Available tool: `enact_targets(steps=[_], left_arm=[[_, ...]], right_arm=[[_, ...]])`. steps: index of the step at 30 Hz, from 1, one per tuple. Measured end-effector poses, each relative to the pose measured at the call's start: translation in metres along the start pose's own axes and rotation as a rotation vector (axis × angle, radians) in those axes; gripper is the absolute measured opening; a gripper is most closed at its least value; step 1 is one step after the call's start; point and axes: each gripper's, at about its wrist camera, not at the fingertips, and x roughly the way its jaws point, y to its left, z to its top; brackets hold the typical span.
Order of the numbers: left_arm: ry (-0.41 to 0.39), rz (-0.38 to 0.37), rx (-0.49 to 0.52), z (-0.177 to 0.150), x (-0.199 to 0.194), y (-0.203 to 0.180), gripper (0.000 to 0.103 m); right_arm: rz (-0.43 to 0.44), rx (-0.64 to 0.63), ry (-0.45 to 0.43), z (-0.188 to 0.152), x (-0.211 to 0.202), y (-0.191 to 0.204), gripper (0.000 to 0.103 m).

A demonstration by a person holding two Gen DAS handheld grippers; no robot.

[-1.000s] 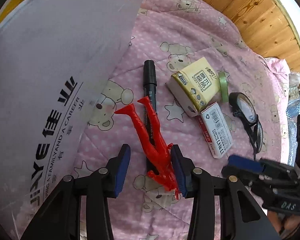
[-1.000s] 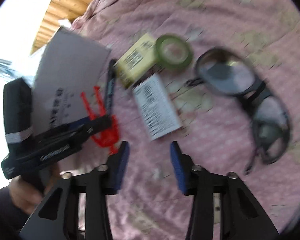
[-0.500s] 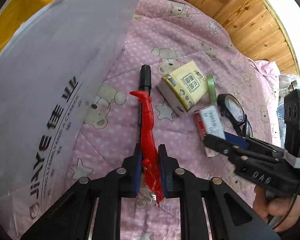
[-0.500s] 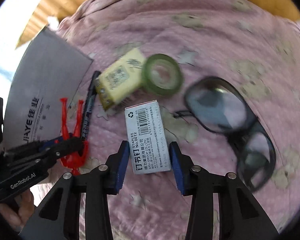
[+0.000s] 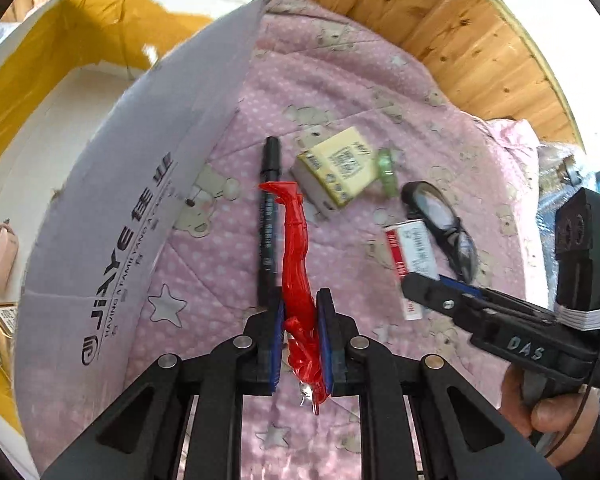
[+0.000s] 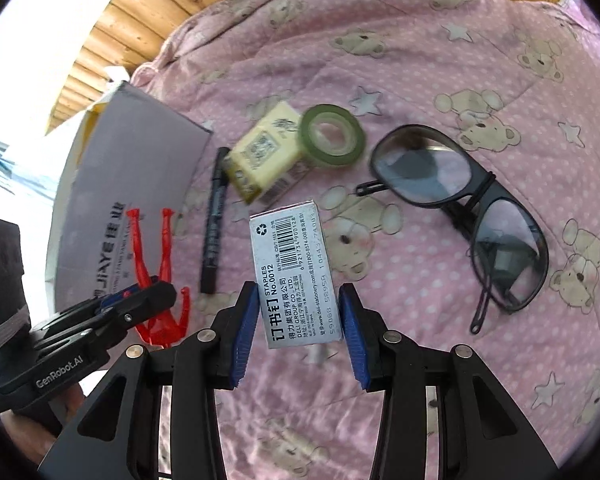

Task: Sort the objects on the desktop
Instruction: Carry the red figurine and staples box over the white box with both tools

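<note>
1. The left gripper [image 5: 300, 340] was clamped on a red toy figure [image 5: 296, 248], its pads pressed against the figure's body. The figure's legs pointed toward 12 o'clock in the left wrist view. Whether it was clear of the pink quilt [image 5: 340, 80] could not be told.
2. The right gripper [image 6: 300, 328] stood open, one pad on each side of a staple box [image 6: 294, 272], narrow gaps showing at both pads. The box lay flat on the quilt, so that pick looked about to begin.
3. A grey cardboard box [image 5: 140, 184] stood at 9 to 10 o'clock of the figure in the left view. Its open inside showed yellow walls and no sorted item in the part visible.
4. Still out on the quilt, as seen from the right wrist: a black marker [image 6: 214, 216] at 10 o'clock of the staple box, a yellow carton [image 6: 266, 152] at 12 o'clock, a green tape roll [image 6: 332, 136] touching the carton, and black glasses [image 6: 460, 208] at 2 to 3 o'clock.
5. Judged from this, the sorting was at an early stage, with nothing visibly put away and six items left.
</note>
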Motion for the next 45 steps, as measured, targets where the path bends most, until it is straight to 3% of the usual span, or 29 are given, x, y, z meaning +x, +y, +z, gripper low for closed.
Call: enact_targets(steps=[23,45], left_arm=[[-0.111,-0.037,0.081,-0.028,-0.082,-0.034,0.016],[-0.224,-0.093,0.071,-0.063,-0.147,-0.027,0.016]], right_arm=[[0.021,-0.015,-0.075,-0.037,-0.063,0.043,0.043],[0.001,-0.125,-0.112,-0.071,-0.097,0.103,0.043]])
